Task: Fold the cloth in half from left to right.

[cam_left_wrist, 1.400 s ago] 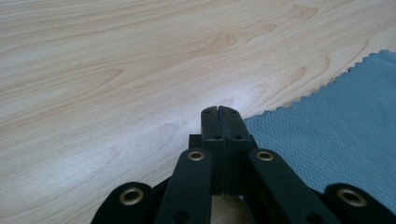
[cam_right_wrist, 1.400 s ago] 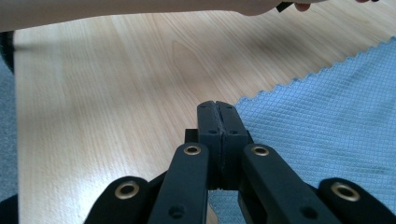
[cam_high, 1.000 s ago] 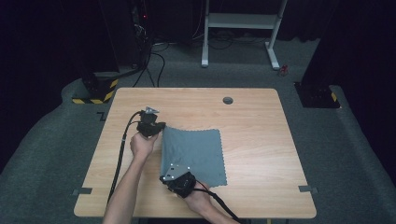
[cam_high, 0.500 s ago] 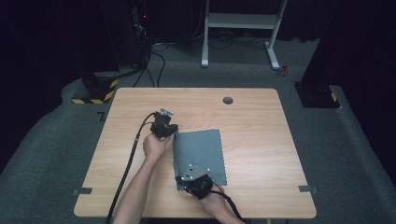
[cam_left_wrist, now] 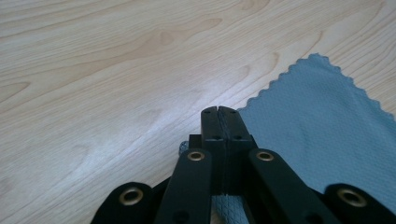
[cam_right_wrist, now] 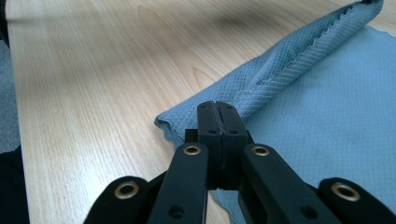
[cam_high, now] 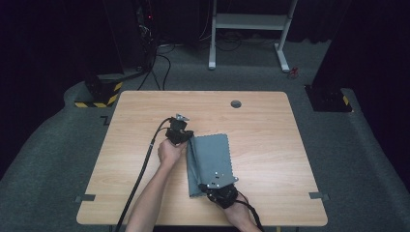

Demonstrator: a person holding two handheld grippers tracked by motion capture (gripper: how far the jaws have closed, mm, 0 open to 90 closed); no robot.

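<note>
Both hand-held grippers, left (cam_high: 182,137) and right (cam_high: 218,189), stay clenched on the grey cloth (cam_high: 212,159), folding it rightward across the desk (cam_high: 270,145). Keeping both corners level should align the edges.

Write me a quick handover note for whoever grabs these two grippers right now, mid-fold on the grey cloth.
Left gripper: shut on the grey cloth at its far left corner.
Right gripper: shut on the cloth's near edge.
Cloth: on the wooden table, middle near side, its left edge lifted and curling over the rest.
Done: both ends of that edge gripped and the fold begun.
Left: probably carry the edge across, lay it flat, release.
</note>
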